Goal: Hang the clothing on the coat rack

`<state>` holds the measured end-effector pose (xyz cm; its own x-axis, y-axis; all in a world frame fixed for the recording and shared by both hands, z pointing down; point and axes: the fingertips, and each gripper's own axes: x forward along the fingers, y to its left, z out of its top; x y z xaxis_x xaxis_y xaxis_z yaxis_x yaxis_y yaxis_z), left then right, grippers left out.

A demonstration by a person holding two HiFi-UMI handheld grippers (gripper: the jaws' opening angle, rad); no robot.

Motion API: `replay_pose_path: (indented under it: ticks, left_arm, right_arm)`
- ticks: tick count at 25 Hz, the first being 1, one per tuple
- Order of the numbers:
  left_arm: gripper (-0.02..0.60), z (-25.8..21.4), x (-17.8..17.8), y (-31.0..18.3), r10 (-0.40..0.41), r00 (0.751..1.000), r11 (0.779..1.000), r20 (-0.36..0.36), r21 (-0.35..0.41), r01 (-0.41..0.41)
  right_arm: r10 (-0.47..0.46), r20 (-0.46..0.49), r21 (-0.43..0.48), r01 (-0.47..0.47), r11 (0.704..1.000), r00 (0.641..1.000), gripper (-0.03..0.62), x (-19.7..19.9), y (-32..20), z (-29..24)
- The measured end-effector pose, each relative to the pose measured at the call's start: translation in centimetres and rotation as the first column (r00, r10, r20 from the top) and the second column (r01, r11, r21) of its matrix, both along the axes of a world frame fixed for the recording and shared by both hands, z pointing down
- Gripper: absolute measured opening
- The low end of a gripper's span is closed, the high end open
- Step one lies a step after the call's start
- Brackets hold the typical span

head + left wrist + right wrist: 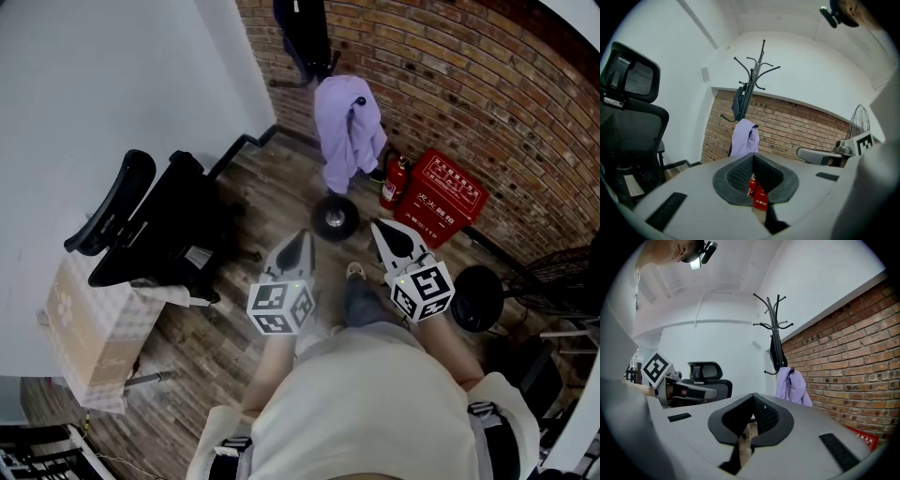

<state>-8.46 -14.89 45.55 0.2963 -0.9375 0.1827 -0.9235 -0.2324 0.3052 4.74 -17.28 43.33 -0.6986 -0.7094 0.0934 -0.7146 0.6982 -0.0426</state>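
My left gripper [300,242] and right gripper [386,232] have their fingers clenched, empty. The lavender clothing [349,127] hangs lengthwise down the coat rack [753,75], well ahead, seemingly nearer my right.

A: Head view: black metal coat rack [335,217], far side, cut off by the top edge; its pole is covered by the lilac fabric jacket [347,127].

B: Noted. White print on the red metal fire box [448,192] too small to read. Black wire fan guard [562,277] cropped at the right edge.
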Motion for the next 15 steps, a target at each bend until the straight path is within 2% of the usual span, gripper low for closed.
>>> replay_pose_path:
  ticks: [15]
  left_arm:
    - [0.005, -0.13, 0.47, -0.38, 0.021, 1.000, 1.000, -0.006, -0.008, -0.021]
  right_arm:
    - [-0.003, 0.000, -0.012, 0.003, 1.000, 1.000, 0.000, -0.23, -0.28, 0.35]
